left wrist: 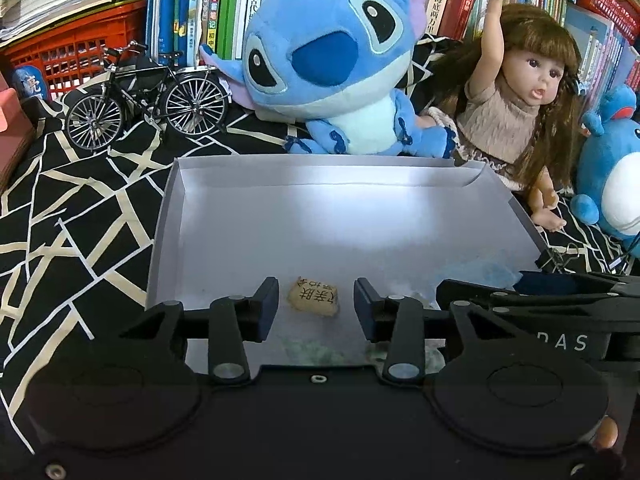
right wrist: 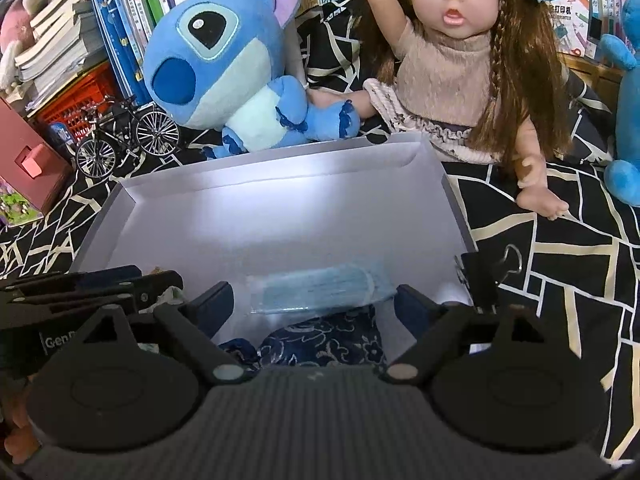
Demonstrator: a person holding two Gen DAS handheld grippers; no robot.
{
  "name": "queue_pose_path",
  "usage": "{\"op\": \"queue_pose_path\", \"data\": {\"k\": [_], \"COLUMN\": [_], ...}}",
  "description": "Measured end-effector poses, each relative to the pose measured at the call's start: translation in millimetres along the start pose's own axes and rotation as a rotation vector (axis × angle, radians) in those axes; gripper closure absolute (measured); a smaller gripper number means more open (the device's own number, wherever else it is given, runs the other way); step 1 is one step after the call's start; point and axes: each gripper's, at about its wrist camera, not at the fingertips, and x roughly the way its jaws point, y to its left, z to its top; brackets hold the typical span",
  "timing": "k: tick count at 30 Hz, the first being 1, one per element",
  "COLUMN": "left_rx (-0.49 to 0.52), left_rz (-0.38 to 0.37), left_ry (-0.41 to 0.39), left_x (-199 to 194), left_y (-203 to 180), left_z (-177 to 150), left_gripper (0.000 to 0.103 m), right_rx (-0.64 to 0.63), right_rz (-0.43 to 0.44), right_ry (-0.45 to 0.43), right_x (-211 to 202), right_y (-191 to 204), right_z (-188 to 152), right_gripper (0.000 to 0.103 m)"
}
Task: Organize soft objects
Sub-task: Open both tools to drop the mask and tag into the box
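**Both grippers over the tray, items released**

While both tools hang over the grey tray (left wrist: pixel 168 216), check your releases. Your left gripper (left wrist: pixel 316 304) stands partly open, its pads clear of the small tan sachet (left wrist: pixel 314 300) lying between them on the tray floor. Your right gripper (right wrist: pixel 314 306) stands wide; the packaged blue mask (right wrist: pixel 320 292) lies just ahead of its tips, and the dark blue patterned pouch (right wrist: pixel 328 344) sits beneath them. Lift straight back so that neither fingertip drags an item.

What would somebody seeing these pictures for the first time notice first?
Probably the big blue plush sitting behind the shallow grey box, with the long-haired doll beside it, one arm raised. Inside the box, a small tan sachet lies between the left gripper's open fingers.
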Motion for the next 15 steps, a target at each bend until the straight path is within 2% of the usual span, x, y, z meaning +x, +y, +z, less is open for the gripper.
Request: {"op": "queue_pose_path", "data": {"k": [7,12,15], "left_rx": [0.012,0.027,0.042], "left_rz": [0.002,0.005,0.001], "left_ry": [-0.028,-0.067,-0.093], "left_x": [-12.4,-29.6,-44.2], "left_y": [-0.2,-1.7,-2.2], "left_z": [-0.3,-2.6,-8.6], "left_gripper": [0.049,0.032,0.026], "right_rx": [0.010,0.008,-0.005], "right_rz": [0.010,0.040,0.057], "right_ry": [-0.033,-0.077,-0.108], "right_x": [-13.6,-33.7,-48.5], "right_y": [-1.0,-0.6,0.4], "right_z": [-0.4,-6.4,-13.6], "right_gripper": [0.008,0.006,0.005]}}
